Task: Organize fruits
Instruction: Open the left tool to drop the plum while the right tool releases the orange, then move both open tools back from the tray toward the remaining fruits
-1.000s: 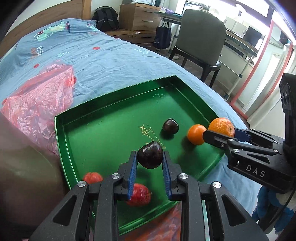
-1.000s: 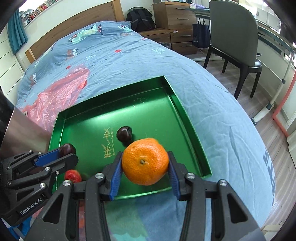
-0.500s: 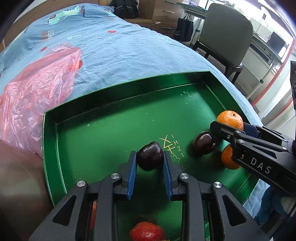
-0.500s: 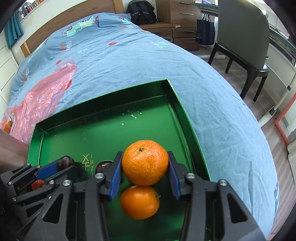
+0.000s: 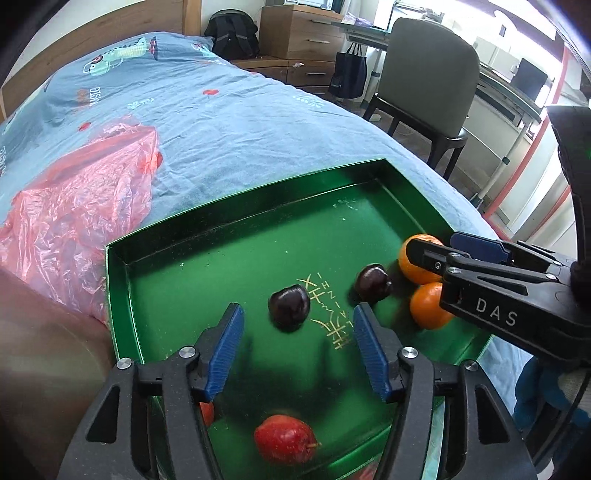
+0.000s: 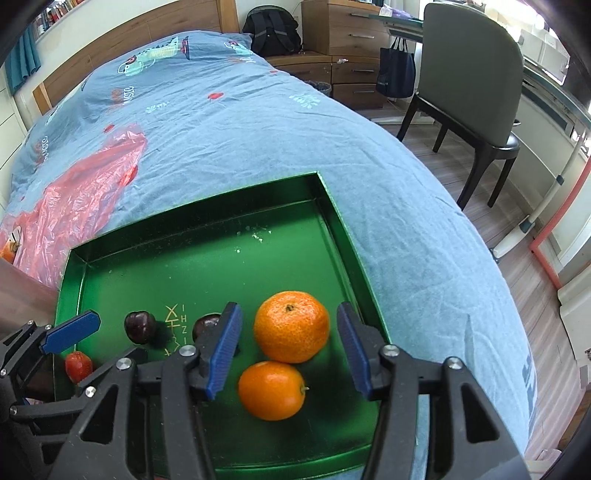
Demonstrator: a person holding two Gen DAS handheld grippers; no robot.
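A green tray (image 5: 122, 280) lies on the bed. My left gripper (image 5: 297, 309) hangs over it, its jaws opening; a dark plum (image 5: 289, 303) rests on the tray floor just past the blue pads, untouched. A second plum (image 5: 373, 282) lies to its right. My right gripper (image 6: 289, 308) is opening too, with a large mandarin (image 6: 291, 326) lying on the tray (image 6: 343, 229) between its pads and clear of both. A smaller orange (image 6: 271, 389) touches the mandarin from the near side. Red fruits (image 5: 284, 439) lie by the near rim.
A crumpled pink plastic bag (image 5: 81, 206) lies on the blue bedcover left of the tray. A grey chair (image 5: 432, 85) and wooden drawers (image 5: 295, 33) stand beyond the bed's right edge. The far half of the tray floor holds only crumbs.
Both grippers went from shut to open. The left one let the dark plum down onto the tray; the right one set the mandarin beside the smaller orange.
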